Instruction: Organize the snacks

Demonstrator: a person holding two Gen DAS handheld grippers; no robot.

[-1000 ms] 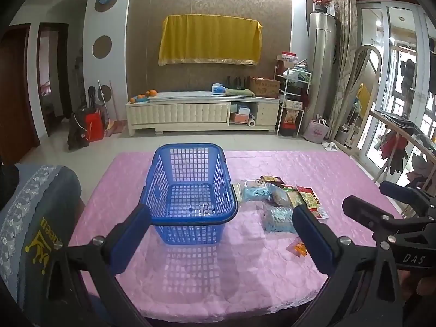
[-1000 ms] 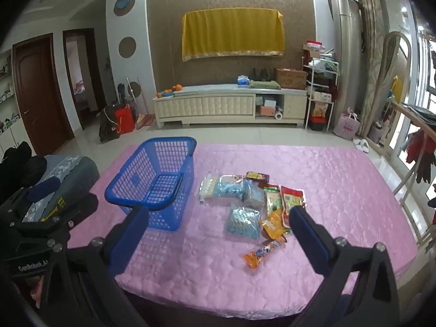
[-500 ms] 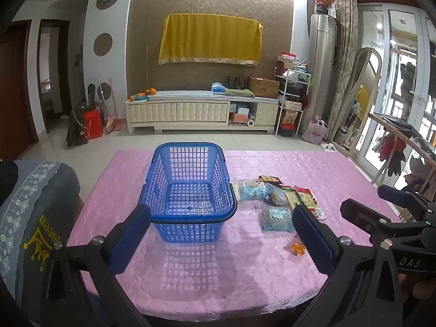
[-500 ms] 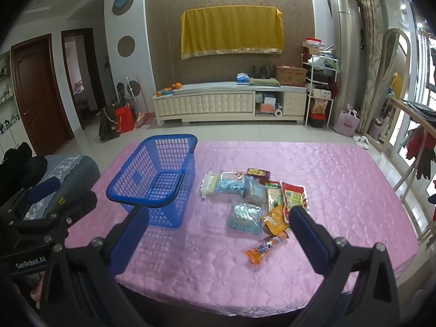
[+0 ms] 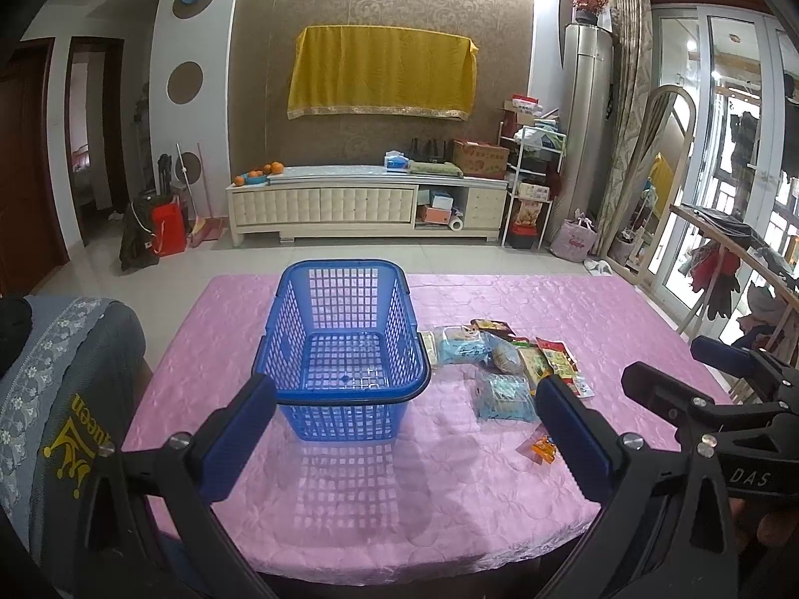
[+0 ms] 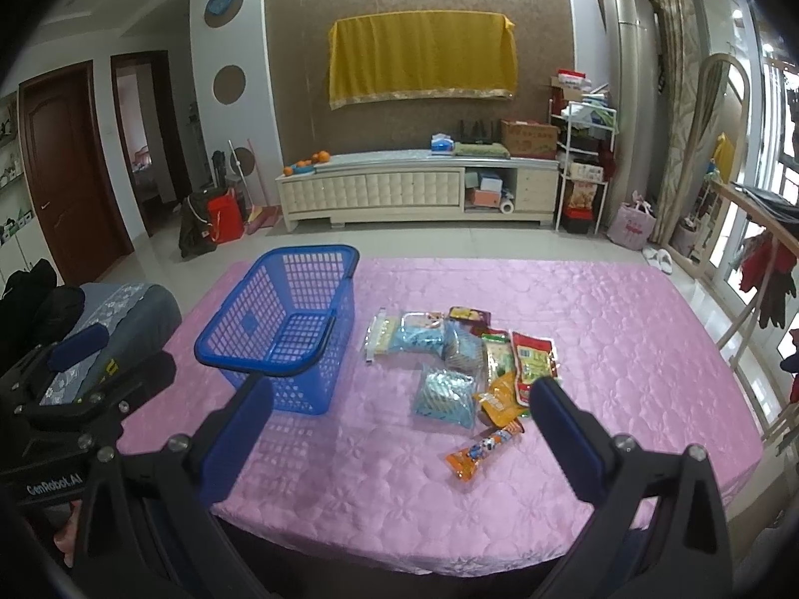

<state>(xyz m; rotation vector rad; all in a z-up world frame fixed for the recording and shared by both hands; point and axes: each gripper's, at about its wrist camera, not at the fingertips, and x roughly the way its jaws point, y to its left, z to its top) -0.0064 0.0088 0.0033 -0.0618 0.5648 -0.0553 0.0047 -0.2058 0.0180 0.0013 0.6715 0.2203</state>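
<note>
An empty blue mesh basket stands on the pink tablecloth. Right of it lie several snack packets: a light blue pack, a red and green pack, a pale blue pack, and an orange stick pack nearest the front. My left gripper hovers open over the table's near edge, in front of the basket. Also open, my right gripper hangs near the front edge, short of the packets. Neither holds anything.
A grey padded chair stands at the table's left side. Beyond the table are a tiled floor, a white low cabinet and a wall with a yellow cloth. A rack with clothes stands at the right.
Both grippers have drawn back and risen slightly, so the table looks a little farther away. The basket and packets have not moved.
</note>
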